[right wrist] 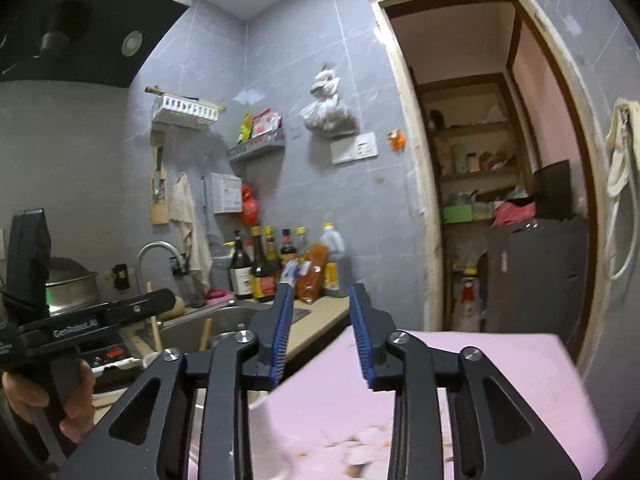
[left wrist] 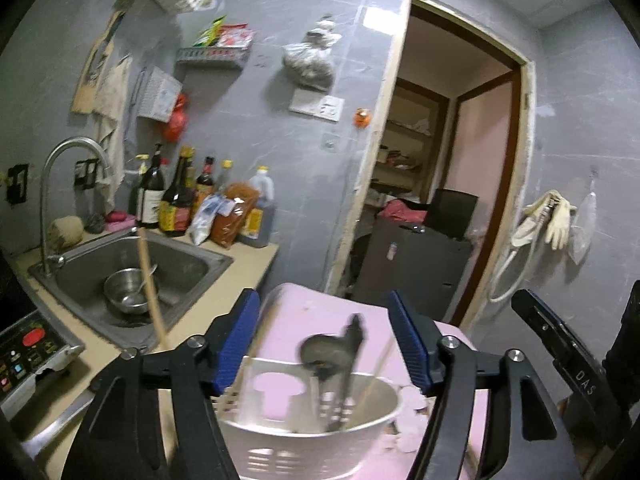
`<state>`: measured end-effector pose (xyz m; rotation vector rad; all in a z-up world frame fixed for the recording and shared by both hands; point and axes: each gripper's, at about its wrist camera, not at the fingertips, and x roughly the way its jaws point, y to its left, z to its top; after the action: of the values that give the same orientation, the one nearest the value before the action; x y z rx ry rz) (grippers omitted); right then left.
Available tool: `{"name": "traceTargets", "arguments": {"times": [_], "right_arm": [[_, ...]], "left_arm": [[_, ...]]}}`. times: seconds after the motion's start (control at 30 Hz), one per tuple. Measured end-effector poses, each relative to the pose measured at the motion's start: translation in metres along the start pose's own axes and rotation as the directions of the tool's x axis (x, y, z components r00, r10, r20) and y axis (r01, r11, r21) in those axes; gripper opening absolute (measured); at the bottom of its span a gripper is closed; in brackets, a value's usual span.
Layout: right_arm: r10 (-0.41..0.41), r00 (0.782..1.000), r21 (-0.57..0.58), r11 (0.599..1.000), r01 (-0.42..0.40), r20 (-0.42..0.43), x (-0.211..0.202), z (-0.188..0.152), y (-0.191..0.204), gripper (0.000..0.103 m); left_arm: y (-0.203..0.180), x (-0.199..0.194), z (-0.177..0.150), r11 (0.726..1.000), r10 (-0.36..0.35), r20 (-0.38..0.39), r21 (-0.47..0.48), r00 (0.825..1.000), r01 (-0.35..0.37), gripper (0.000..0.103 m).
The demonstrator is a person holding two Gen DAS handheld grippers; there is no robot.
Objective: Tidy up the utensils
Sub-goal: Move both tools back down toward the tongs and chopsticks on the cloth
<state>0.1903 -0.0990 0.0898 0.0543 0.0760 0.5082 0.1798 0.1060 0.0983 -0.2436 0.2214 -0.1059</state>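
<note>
In the left wrist view, at far left, a cooker panel [left wrist: 28, 356] sits low in the frame, and right of it the sink [left wrist: 192, 256] holds a steel bowl [left wrist: 126, 290] with a spoon in it. A chopstick [left wrist: 152, 292] stands up in front of the sink at centre left, its foot hidden behind the left gripper [left wrist: 324, 340], so where it rests is unclear. The left gripper's jaws stand wide apart with nothing between them, framing the white holder [left wrist: 320, 436] at bottom centre. The holder sits on a pink surface [left wrist: 304, 312] and already carries a ladle [left wrist: 324, 354], dark tongs and another chopstick, all blurred. At the right edge, part of the right gripper shows. In the right wrist view the left handle and the hand [right wrist: 76, 400] gripping it sit at lower left, and the right gripper [right wrist: 324, 340] at centre is parted and empty over the pink surface's edge. The step in hand is probably fetching the loose chopstick; it would go best by closing squarely across its shaft, lifting straight up, then lowering it tip first into the holder without knocking the ladle.
</note>
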Motion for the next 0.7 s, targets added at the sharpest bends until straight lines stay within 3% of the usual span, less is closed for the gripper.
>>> {"name": "traceTargets", "arguments": {"times": [0.03, 0.07, 0.13, 0.2, 0.27, 0.33, 0.57, 0.7], "right_arm": [[-0.010, 1.000, -0.009, 1.000, 0.010, 0.007, -0.006, 0.002, -0.006, 0.052], [-0.016, 1.000, -0.021, 1.000, 0.017, 0.011, -0.012, 0.005, -0.012, 0.056], [-0.016, 1.000, -0.040, 0.999, 0.016, 0.006, -0.022, 0.009, -0.024, 0.075], [-0.012, 1.000, -0.048, 0.999, 0.012, 0.003, -0.034, 0.012, -0.037, 0.086], [-0.037, 0.999, -0.067, 0.997, 0.038, 0.014, -0.046, 0.013, -0.047, 0.094], [-0.061, 0.998, -0.087, 0.994, 0.064, 0.027, -0.059, 0.013, -0.057, 0.103], [-0.116, 0.993, -0.083, 0.990, 0.118, 0.030, -0.085, 0.004, -0.085, 0.103], [-0.150, 0.989, -0.092, 0.984, 0.150, 0.008, -0.090, -0.007, -0.099, 0.103]], "left_arm": [[-0.007, -0.001, 0.000, 1.000, -0.008, 0.007, 0.010, 1.000, 0.008, 0.069], [-0.014, -0.001, -0.001, 1.000, -0.017, 0.013, 0.018, 1.000, 0.017, 0.070], [-0.024, 0.000, -0.004, 0.999, -0.044, 0.007, 0.025, 0.999, 0.044, 0.070], [-0.034, 0.003, -0.009, 0.997, -0.075, -0.004, 0.027, 0.997, 0.075, 0.071], [-0.047, 0.005, -0.016, 0.994, -0.104, -0.016, 0.025, 0.994, 0.104, 0.078], [-0.057, 0.006, -0.023, 0.991, -0.132, -0.018, 0.018, 0.991, 0.132, 0.092], [-0.096, 0.016, -0.047, 0.983, -0.170, -0.057, 0.065, 0.984, 0.174, 0.096], [-0.115, 0.033, -0.069, 0.976, -0.179, -0.130, 0.102, 0.975, 0.193, 0.100]]}}
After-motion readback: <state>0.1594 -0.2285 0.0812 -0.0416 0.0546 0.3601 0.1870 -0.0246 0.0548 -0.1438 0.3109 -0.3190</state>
